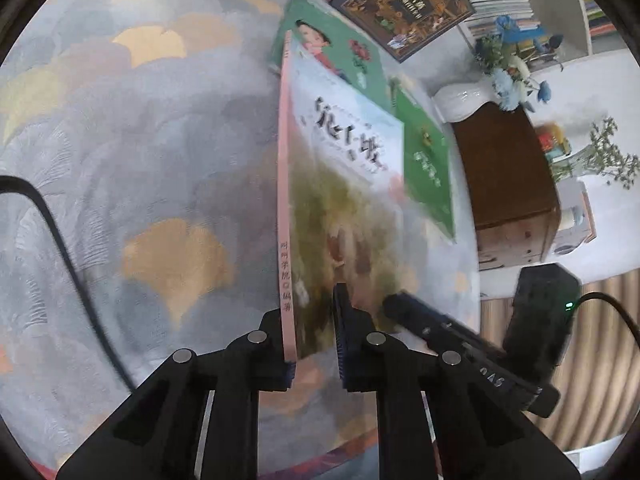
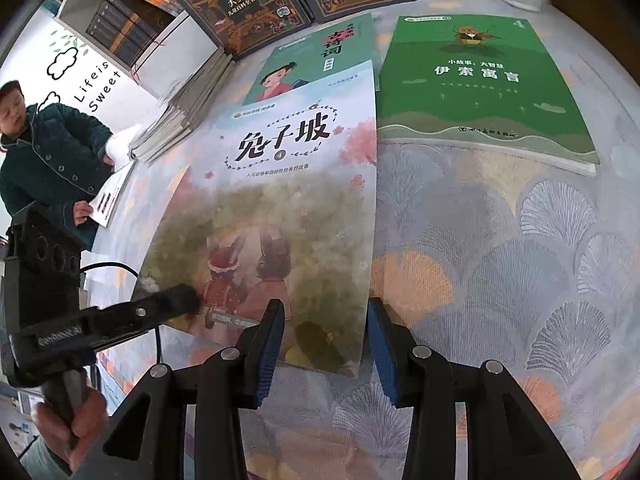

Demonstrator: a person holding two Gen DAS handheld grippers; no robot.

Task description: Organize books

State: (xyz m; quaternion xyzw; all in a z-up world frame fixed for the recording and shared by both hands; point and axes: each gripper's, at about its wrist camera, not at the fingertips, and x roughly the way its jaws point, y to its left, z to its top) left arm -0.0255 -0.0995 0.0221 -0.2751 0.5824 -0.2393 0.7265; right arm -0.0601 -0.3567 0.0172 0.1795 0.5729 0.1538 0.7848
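A rabbit picture book [image 1: 344, 160] with a pink spine stands tilted, spine edge raised off the ginkgo-patterned tablecloth [image 1: 140, 140]. My left gripper [image 1: 314, 344] is shut on its near spine corner, one pad on each side. In the right wrist view the same rabbit book [image 2: 280, 200] lies ahead, and one of the left gripper's fingers [image 2: 172, 300] rests on its cover. My right gripper [image 2: 324, 332] is open. Its left pad is over the cover and its right pad is beside the book's right edge, not pressing.
A green book with a girl [image 2: 320, 60] lies partly under the rabbit book, with a green fable book [image 2: 480, 88] to its right. Dark ornate books [image 2: 240, 4] and a book stack [image 2: 188, 108] sit behind. A person [image 2: 48, 160] holds papers at left. A white vase [image 1: 460, 100] stands at the table's edge.
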